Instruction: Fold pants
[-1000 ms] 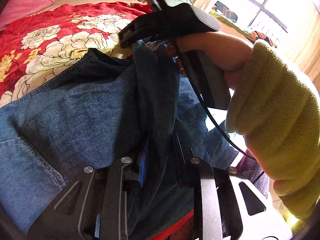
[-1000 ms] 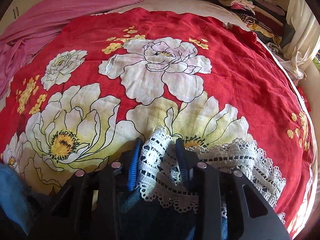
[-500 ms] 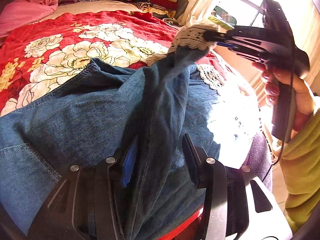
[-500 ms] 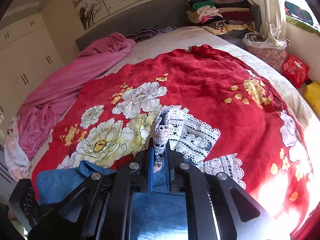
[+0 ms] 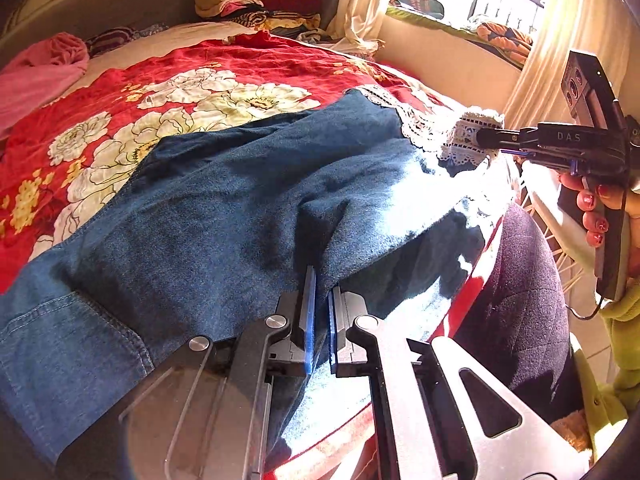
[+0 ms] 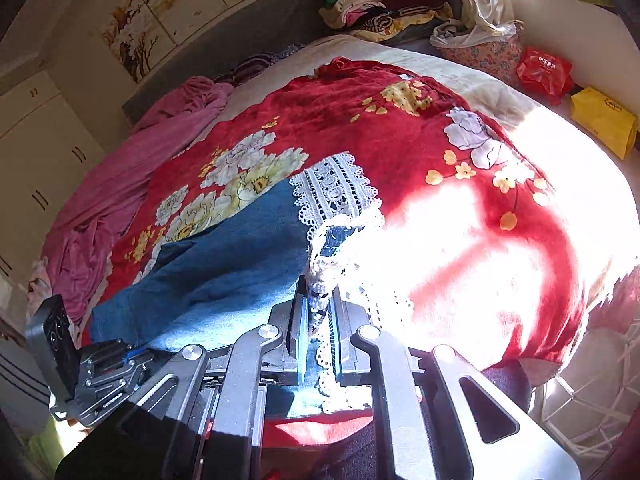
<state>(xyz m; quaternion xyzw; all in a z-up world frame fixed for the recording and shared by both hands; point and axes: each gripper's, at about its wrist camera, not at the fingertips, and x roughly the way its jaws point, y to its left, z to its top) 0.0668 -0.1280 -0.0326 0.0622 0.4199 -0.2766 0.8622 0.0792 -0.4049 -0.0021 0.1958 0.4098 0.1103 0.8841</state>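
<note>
The blue denim pants with white lace cuffs (image 5: 248, 200) lay spread across the red blanket with big white flowers (image 5: 168, 92) on the bed. The left gripper (image 5: 320, 300) was pinched tight on a fold of denim at the blanket's near edge. The right gripper (image 6: 320, 312) was pinched tight on a lace cuff (image 6: 320, 284), lifted a little above the blanket.

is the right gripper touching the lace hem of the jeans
Touching. In the right wrist view the right gripper is shut on the lace hem, its pads pressing the lace; the left wrist view shows the same pinch.
</note>
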